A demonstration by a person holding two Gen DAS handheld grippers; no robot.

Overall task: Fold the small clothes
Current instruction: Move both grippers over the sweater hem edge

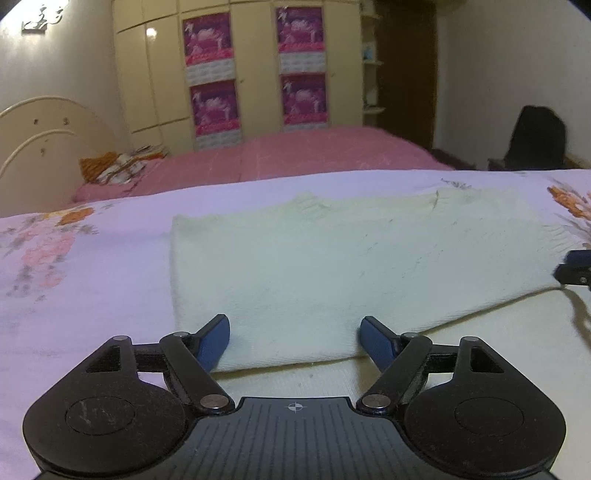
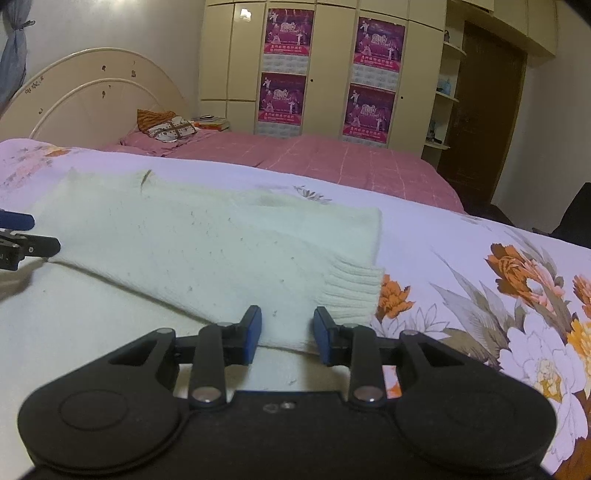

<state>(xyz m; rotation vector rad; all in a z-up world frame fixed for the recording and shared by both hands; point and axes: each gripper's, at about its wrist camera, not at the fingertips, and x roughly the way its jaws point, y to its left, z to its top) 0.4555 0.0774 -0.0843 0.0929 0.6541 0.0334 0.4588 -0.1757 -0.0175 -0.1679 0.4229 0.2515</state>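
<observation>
Left hand-held gripper [image 1: 293,341] wide apart, right hand-held gripper [image 2: 287,338] part-open; both straddle sweater [image 1: 332,266] fold, probably unclamped. Risk: fold springs open.

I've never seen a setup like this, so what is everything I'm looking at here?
knitted garment: one, cream, partly folded, on the floral sheet in front of both tools
floral sheet: one, lilac with orange and pink flowers, under the garment
pink bedspread: one, on the bed behind
headboard: one, cream, curved, far left
cushion: one, orange and patterned, near the headboard
wardrobe: one, cream, back wall
posters: four, magenta, on the wardrobe doors
door: one, dark brown, right
left tool: black, blue pads, open astride the garment's edge
right tool: same, narrower gap, astride the edge by the ribbed cuff
</observation>
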